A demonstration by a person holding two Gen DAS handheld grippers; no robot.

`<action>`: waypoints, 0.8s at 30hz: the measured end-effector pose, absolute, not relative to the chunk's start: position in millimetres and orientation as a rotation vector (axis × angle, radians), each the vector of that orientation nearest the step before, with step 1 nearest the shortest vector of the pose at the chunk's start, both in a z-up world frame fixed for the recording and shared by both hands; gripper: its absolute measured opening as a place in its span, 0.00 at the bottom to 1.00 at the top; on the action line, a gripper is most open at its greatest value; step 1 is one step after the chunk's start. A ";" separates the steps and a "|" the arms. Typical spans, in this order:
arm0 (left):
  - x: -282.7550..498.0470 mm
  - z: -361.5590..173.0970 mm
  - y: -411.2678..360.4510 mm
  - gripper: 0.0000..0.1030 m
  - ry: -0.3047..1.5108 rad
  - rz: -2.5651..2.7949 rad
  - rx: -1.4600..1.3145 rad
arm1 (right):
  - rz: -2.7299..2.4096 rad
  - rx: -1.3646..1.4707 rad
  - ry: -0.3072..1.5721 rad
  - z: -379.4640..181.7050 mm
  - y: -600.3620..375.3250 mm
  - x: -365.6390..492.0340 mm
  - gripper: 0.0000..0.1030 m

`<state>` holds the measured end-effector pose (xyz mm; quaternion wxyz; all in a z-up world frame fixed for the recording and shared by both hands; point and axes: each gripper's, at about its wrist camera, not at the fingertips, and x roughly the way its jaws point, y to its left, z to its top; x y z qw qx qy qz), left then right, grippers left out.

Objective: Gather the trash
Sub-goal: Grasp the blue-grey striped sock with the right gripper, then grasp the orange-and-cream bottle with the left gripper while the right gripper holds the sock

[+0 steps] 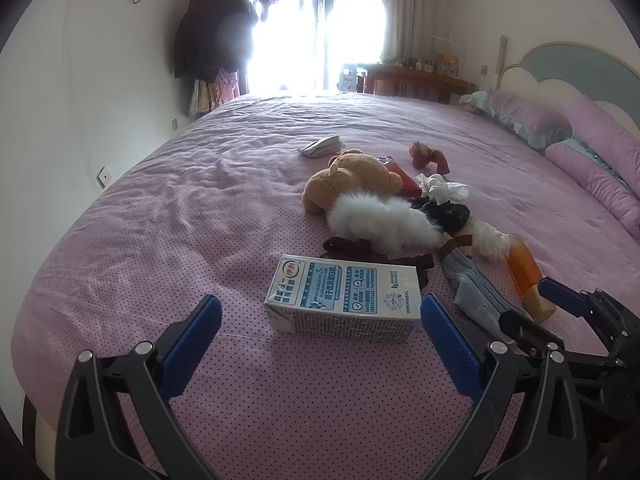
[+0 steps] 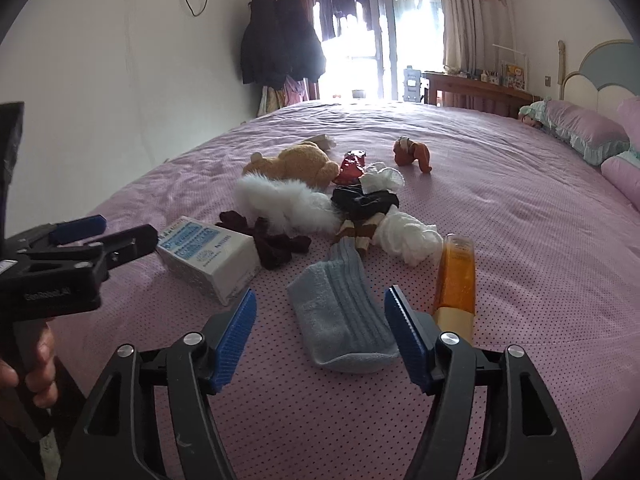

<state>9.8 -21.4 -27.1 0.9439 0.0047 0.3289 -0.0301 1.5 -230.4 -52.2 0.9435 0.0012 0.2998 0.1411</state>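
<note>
A white and blue milk carton [image 1: 344, 298] lies flat on the pink bed [image 1: 160, 220], just ahead of my open left gripper [image 1: 320, 324]; it also shows in the right wrist view [image 2: 210, 256]. An orange bottle [image 2: 456, 280] lies beside a grey-blue sock [image 2: 340, 316]. My right gripper [image 2: 320, 320] is open, its fingers on either side of the sock's near end, holding nothing. Crumpled white tissue [image 2: 382, 178] and a red wrapper [image 2: 352, 166] lie farther back. A grey crumpled scrap [image 1: 322, 146] lies behind the toys.
A tan teddy bear [image 1: 348, 184], white fluffy toy [image 1: 380, 220], dark brown socks [image 2: 268, 240], black cloth [image 2: 368, 202], white knit item [image 2: 408, 238] and small brown toy [image 2: 412, 152] are piled mid-bed. Pillows [image 1: 592, 152] lie at right. Coats [image 2: 280, 40] hang on the far wall.
</note>
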 end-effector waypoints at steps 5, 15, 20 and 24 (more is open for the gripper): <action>11.7 -26.6 -25.4 0.96 0.663 -0.075 0.010 | 0.277 -0.018 0.659 -62.3 -229.3 22.1 0.70; 12.9 -25.4 -29.6 0.96 0.657 -0.075 0.011 | 0.300 -0.014 0.743 -87.9 -226.8 41.5 0.13; 13.2 -25.7 -39.4 0.96 0.663 -0.102 0.010 | 0.300 0.033 0.707 -77.4 -240.4 30.2 0.10; 14.4 -26.5 -63.2 0.96 0.671 -0.148 0.016 | 0.282 0.056 0.655 -61.5 -259.3 11.4 0.10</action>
